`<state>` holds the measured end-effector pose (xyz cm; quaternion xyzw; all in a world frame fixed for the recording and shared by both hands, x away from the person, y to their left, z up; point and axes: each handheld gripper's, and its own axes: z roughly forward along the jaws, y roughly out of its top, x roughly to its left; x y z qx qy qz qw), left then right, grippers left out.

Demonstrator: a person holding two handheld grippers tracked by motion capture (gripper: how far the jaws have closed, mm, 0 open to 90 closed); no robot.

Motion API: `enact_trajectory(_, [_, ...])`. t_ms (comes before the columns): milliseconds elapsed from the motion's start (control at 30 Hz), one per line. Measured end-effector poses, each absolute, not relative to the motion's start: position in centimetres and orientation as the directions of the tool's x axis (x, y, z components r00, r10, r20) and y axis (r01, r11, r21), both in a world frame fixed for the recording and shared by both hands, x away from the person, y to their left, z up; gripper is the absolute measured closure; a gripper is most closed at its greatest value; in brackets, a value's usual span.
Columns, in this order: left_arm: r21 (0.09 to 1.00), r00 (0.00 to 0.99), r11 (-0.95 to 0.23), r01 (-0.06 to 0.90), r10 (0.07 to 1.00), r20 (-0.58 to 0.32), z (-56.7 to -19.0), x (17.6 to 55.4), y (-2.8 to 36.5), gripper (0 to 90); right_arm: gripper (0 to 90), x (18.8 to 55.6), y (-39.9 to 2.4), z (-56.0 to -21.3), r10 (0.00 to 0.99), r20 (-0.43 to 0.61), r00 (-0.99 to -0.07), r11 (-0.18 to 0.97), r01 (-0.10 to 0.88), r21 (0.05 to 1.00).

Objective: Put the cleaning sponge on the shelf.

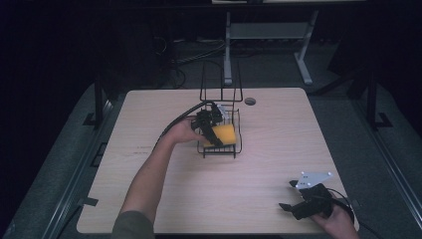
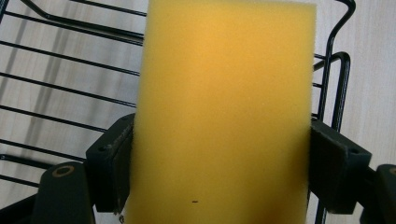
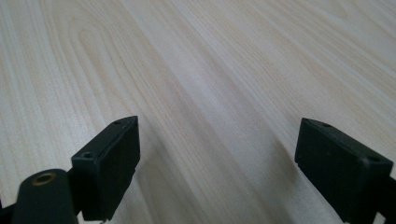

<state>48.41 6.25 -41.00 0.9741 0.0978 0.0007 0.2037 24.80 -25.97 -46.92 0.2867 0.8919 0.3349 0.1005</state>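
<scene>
Bench [image 1: 278,149]: I see pale wood grain, rounded corners, a small round hole [image 1: 250,101] near the far edge.
On it: I see a black wire rack [image 1: 220,130] standing mid-bench.

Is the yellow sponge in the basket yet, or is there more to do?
Nearly there. Done: the left gripper has its jaws shut on the yellow rectangular foam sponge. In hand: it holds the sponge over the black wire basket; whether it touches the bottom is unclear. Left: letting go. The right gripper rests open by the wooden table's near edge.
</scene>
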Motion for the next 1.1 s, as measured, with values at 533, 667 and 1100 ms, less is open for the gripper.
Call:
enact_trajectory(533, [0.394, 0.979, -0.897, 0.200, 0.200, -0.042, -40.9, 48.4, 6.3, 18.9, 13.8, 24.8, -25.9, -46.9, 0.573, 0.010, -0.820, 0.618, 0.439, 0.652])
enact_trajectory(667, [0.402, 0.979, -0.894, 0.197, 0.199, -0.036, -40.8, 48.4, 6.3, 18.6, 13.8, 24.8, -25.9, -46.9, 0.571, 0.012, -0.821, 0.618, 0.440, 0.652])
enact_trajectory(1100, [0.440, 0.978, -0.876, 0.198, 0.206, -0.030, -39.9, 48.4, 6.4, 18.4, 13.8, 24.8, -25.8, -47.0, 0.574, 0.013, -0.819, 0.619, 0.444, 0.648])
